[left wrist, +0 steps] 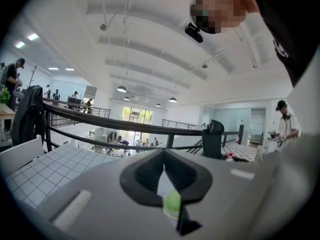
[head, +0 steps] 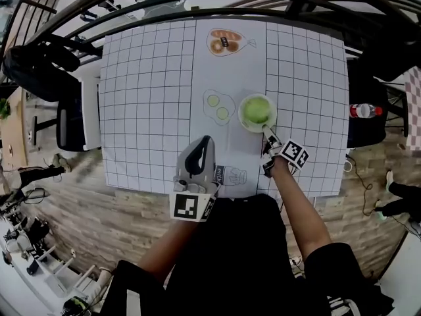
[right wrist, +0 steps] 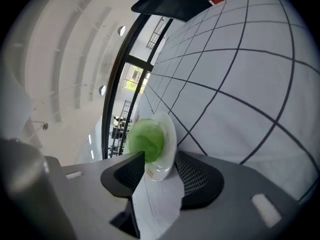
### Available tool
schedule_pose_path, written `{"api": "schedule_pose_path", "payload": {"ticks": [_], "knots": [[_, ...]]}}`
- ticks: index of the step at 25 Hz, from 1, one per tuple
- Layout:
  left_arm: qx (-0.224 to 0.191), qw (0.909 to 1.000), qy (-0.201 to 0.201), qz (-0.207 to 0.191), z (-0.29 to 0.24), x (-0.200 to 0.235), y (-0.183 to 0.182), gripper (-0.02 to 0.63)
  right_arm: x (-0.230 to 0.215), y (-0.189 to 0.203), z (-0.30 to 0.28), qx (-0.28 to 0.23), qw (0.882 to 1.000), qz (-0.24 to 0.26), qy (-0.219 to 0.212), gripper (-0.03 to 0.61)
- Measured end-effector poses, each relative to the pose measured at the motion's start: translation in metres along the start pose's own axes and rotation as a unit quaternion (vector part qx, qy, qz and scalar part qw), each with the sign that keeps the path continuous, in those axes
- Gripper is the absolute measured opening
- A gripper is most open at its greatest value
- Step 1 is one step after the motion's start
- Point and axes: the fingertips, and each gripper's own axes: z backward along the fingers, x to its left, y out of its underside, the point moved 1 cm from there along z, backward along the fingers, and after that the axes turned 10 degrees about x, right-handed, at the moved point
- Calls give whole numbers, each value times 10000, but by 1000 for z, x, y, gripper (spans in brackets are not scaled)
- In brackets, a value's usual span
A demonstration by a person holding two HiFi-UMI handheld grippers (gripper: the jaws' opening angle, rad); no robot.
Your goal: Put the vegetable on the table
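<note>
A green leafy vegetable (head: 256,109) lies in a white bowl (head: 242,115) that stands on the grid-patterned tablecloth (head: 151,110), right of centre. My right gripper (head: 266,131) reaches the bowl's near rim. In the right gripper view its jaws stand open on either side of the bowl (right wrist: 171,134), with the vegetable (right wrist: 146,139) just beyond the tips of the right gripper (right wrist: 161,159); the pads do not press on it. My left gripper (head: 205,142) hovers over the table's near edge, shut and empty. Through the slit of the left gripper (left wrist: 163,171) the vegetable (left wrist: 172,203) shows.
The cloth carries printed pictures: bread (head: 227,43) at the far side, fried eggs (head: 218,106) left of the bowl, a milk carton (head: 230,175) near the front edge. A red-capped bottle (head: 365,110) lies off the right edge. A chair with a dark jacket (head: 39,64) stands left.
</note>
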Motion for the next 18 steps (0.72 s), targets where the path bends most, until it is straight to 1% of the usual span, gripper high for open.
{"api": "schedule_pose_path", "payload": {"ticks": [3,7,9,13,18], "knots": [[-37,10000,24,4,4,-2,0,9,-4,5,8,39,9999,121,115,201],[-125,9999,75,18,16,-4,-1,9,4,19,22,8,10000,-19,-70,201],[-145,9998,104,24,22,-5,0,9,19,26,31,-22,9997,-36,-242,201],[-120,9998,152,47,34,-4,6,9,61,39,43,-35,9981,372,-498,201],[-30,9996,250,127,58,-5,16,9,102,66,76,-272,9957,703,-534,201]]}}
